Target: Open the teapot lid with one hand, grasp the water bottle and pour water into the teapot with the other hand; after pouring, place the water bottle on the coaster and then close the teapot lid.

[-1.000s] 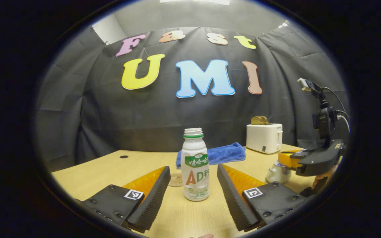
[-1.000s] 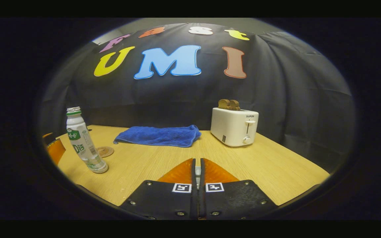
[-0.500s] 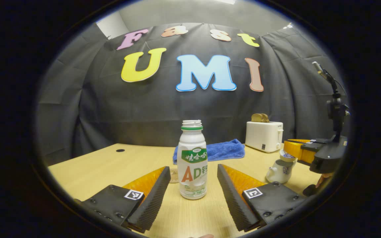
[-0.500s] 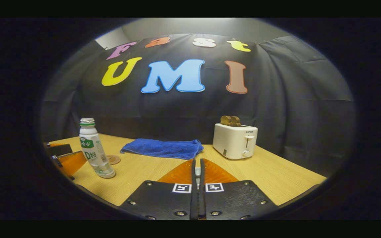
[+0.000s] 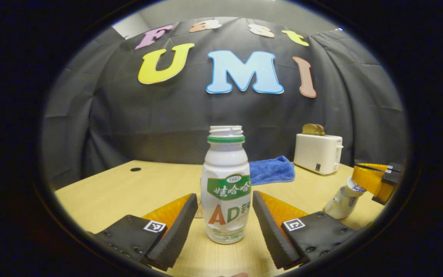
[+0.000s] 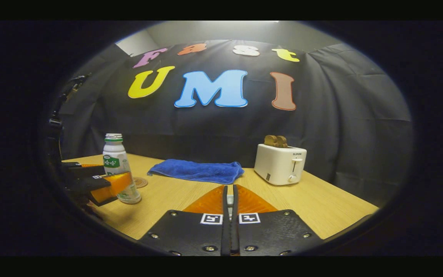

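In the left gripper view, the left gripper [image 5: 224, 215] is seen with its jaws spread wide, one on each side of the uncapped water bottle [image 5: 226, 184], which stands upright on the bench [image 5: 110, 192]; neither jaw is seen touching it. A round coaster [image 5: 198, 203] is glimpsed just behind the bottle, mostly hidden by the left jaw. Further right, a blue towel [image 5: 271, 170] and a white toaster [image 5: 318, 153] holding toast are seen toward the far edge of the bench. Near the right edge of the bench the white teapot [image 5: 340, 204] is shown, with the right gripper [image 5: 375, 180] at its top; whether the lid is lifted cannot be told.

In the right gripper view, the teapot is hidden from sight, while the coaster [image 6: 140, 182] is shown plainly, just beside the bottle [image 6: 119, 169]. The left gripper [image 6: 106, 184] is seen around the bottle. The towel [image 6: 198, 171] and toaster [image 6: 280, 163] follow to the right. The right gripper [image 6: 229, 204] has its jaws closed, with a small pale object pinched between them; it is too little seen to be named.
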The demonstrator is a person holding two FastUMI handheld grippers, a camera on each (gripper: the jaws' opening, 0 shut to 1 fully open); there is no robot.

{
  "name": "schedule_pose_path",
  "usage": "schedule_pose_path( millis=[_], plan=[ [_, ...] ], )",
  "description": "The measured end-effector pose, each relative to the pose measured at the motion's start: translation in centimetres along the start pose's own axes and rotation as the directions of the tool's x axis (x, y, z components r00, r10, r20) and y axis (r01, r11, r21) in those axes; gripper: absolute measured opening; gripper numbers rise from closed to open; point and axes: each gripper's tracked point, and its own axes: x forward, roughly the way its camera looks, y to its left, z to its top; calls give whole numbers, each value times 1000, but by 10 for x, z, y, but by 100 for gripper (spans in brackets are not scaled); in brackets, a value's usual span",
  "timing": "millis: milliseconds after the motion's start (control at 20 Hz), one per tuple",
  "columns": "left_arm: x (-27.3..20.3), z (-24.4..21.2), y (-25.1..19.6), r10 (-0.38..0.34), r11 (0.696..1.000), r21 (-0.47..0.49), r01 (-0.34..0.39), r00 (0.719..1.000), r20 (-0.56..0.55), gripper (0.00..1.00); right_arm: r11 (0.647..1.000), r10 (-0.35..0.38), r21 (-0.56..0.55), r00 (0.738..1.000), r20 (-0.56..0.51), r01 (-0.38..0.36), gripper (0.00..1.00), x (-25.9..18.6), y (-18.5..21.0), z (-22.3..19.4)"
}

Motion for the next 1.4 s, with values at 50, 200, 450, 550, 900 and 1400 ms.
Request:
schedule_pose_path(
  millis=[50, 200, 450, 550, 900, 1400],
  plan=[
    [3, -2, -3, -17, 1000, -5, 17, 1000, -7, 100, 1000, 3, 2, 1000, 0, -3, 1, 0, 0, 0],
    [3, -3, -1, -21, 1000, -17, 21, 1000, -14, 75, 1000, 7, 13, 1000, -5, -7, 1, 2, -2, -4],
    [-10, 3, -4, -43, 999, -12, 43, 999, -14, 80, 1000, 20, 10, 1000, 23, -20, 1, -13, 1, 8],
    [-17, 12, -6, -52, 998, 22, 52, 999, 2, 80, 999, 31, 26, 999, 31, -31, 1, -33, 1, 12],
    [-35, 32, -25, -69, 979, 195, 59, 997, 44, 80, 999, 20, 42, 999, 41, -21, 1, -108, -4, 9],
    [-32, 24, -73, -140, 857, 504, 106, 990, 31, 75, 1000, -12, 20, 999, 30, 11, 1, -165, -22, -14]
  ],
)
